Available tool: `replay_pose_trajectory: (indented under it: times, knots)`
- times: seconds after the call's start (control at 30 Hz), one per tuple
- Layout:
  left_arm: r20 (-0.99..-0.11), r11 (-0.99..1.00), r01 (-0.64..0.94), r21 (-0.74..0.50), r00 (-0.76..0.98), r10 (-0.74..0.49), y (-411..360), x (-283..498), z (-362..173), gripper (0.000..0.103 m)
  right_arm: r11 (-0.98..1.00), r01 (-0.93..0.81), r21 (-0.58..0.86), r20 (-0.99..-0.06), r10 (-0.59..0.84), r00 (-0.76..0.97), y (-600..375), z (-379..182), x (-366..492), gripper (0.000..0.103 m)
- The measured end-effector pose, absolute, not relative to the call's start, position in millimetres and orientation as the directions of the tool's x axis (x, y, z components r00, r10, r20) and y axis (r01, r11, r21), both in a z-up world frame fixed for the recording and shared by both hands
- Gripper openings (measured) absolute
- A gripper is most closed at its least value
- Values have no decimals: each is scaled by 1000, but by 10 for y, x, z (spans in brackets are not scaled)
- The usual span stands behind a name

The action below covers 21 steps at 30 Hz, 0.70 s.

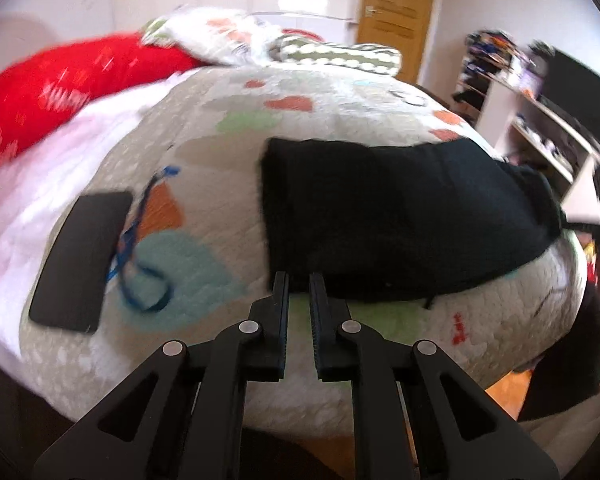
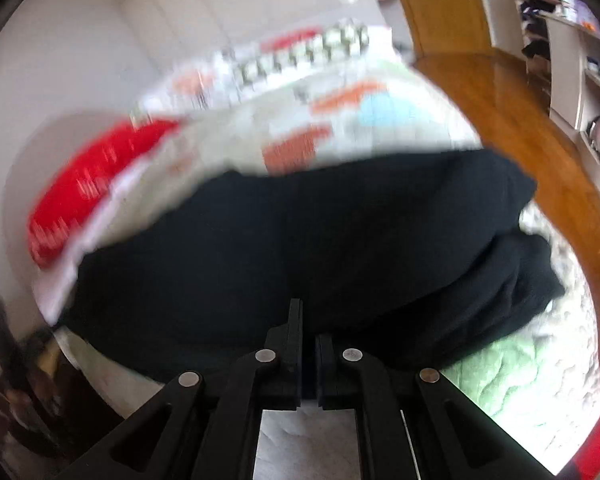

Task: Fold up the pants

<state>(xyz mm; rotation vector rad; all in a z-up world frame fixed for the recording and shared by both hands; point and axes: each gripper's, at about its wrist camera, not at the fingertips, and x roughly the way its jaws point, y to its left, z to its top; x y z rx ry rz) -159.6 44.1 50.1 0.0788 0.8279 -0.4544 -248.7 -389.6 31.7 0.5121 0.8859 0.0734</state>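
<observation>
Black pants lie as a folded dark slab across the patterned quilt on the bed. My left gripper is shut, with its tips at the near edge of the pants; only pale quilt shows in the narrow slit between the fingers. In the right wrist view the pants fill the middle, bunched into a thicker fold at the right end. My right gripper is shut on their near edge, and dark cloth covers the tip of its right finger.
A black phone with a blue lanyard lies on the quilt left of the pants. A red blanket and pillows sit at the bed's far side. Wooden floor, a door and cluttered shelves are to the right.
</observation>
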Motion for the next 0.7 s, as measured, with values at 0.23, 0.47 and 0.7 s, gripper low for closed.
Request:
replay_pose_trajectory:
  times: [0.23,0.47,0.7]
  knots:
    - [-669,912,374,-169,636,-385,640,-1603,841,58,899,42,435,-674,294,678,-3871,682,-2737,24]
    - [-658,902,392,-181,633,-408,141,-1264,911,60,924,-45,380,-602,284,747,-3606,1005,-2052,50]
    - [-759,925,331,-187,549,-350,-87,-639,560,60,966,-89,244,-690,237,683,-3353,873,-943,54]
